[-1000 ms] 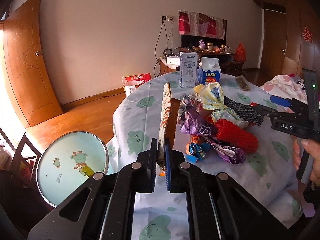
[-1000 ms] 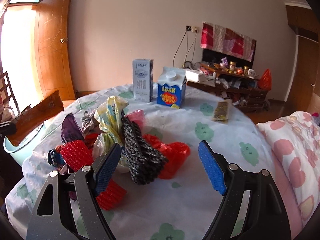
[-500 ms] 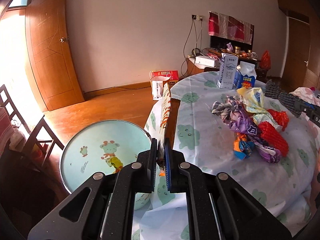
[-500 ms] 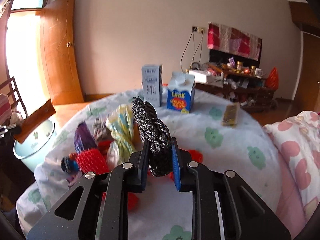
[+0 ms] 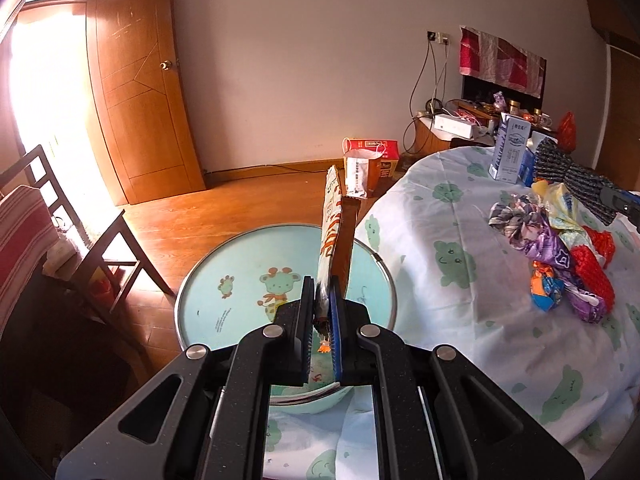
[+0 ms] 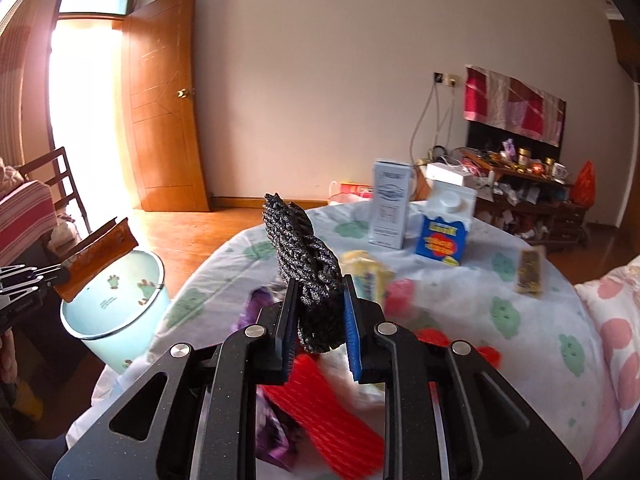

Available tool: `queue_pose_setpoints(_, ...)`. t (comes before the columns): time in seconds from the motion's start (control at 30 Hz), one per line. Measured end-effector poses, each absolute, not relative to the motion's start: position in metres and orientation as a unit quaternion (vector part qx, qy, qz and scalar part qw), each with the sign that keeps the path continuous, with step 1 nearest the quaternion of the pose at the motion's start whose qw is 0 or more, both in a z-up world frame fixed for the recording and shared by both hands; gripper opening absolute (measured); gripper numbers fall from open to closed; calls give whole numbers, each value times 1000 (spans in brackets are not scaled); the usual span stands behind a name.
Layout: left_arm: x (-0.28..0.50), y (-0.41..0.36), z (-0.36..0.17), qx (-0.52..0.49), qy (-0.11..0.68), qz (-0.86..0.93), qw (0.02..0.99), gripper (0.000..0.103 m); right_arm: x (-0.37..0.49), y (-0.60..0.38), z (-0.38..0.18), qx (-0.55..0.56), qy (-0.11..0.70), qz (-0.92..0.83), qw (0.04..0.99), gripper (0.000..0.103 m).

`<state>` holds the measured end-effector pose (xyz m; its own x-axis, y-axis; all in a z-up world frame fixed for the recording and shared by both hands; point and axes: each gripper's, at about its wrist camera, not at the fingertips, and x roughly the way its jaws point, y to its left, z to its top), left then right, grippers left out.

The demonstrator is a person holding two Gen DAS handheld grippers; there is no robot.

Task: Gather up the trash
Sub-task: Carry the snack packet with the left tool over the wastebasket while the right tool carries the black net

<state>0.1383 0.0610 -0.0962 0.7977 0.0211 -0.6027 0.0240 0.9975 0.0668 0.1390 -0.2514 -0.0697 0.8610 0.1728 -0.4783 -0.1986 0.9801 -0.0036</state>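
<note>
My left gripper [image 5: 322,316] is shut on a flat snack wrapper [image 5: 334,228] and holds it upright over the pale blue trash bin [image 5: 224,280] beside the table; both also show in the right wrist view, the wrapper [image 6: 100,252] above the bin [image 6: 120,320]. My right gripper [image 6: 318,316] is shut on a black foam net [image 6: 304,256], lifted above the table. The net also shows at the right edge of the left wrist view [image 5: 568,176]. A pile of trash [image 5: 560,260] lies on the tablecloth: purple wrappers, a red foam net [image 6: 328,424], a yellow bag.
A tall white carton [image 6: 390,204] and a blue milk carton [image 6: 446,224] stand at the table's far side, with a small packet [image 6: 530,272] to their right. A dark chair [image 5: 92,248] stands left of the bin. A paper bag [image 5: 360,172] sits on the wooden floor.
My left gripper has swung left with the wrapper, from over the table to above the bin. My right gripper closed on the black foam net and lifted it off the pile.
</note>
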Motion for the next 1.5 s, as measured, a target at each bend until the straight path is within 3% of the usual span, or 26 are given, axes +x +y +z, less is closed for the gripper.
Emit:
queue_pose_setpoints(0.7, 138, 117, -104, 23, 318, 64, 946, 7, 183, -133, -79, -76, 249, 184, 948, 21)
queue_pose_setpoints(1.5, 143, 152, -111, 14, 333, 94, 938, 7, 199, -71, -99, -120, 266, 229, 928, 21)
